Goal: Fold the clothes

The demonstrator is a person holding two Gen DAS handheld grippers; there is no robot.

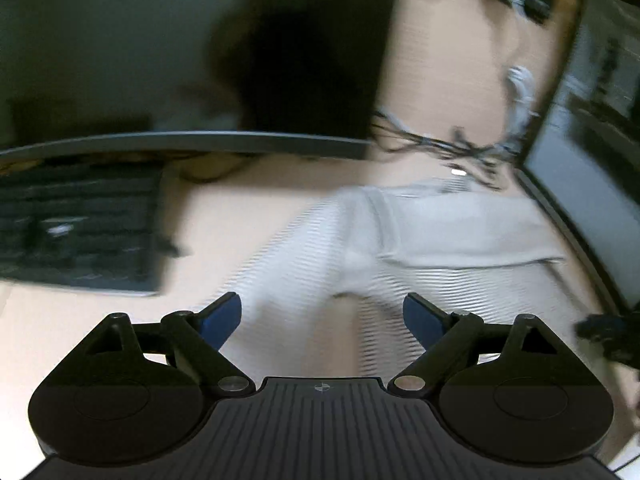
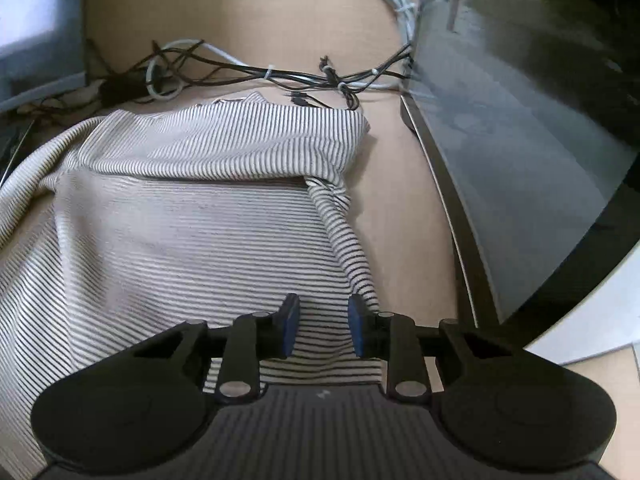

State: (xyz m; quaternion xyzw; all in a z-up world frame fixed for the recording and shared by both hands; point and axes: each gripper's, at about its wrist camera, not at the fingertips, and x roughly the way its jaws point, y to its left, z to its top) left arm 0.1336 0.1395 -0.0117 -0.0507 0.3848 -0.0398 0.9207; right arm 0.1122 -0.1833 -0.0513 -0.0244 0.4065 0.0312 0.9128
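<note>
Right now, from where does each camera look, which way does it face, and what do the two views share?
Left wrist: sits behind the left gripper, angled down over the desk; jaws wide, keyboard to the left.
Right wrist: sits behind the right gripper, angled down over the striped shirt; jaws narrow, with cloth showing between them.
Shared: the shirt, the cables, the monitor.
</note>
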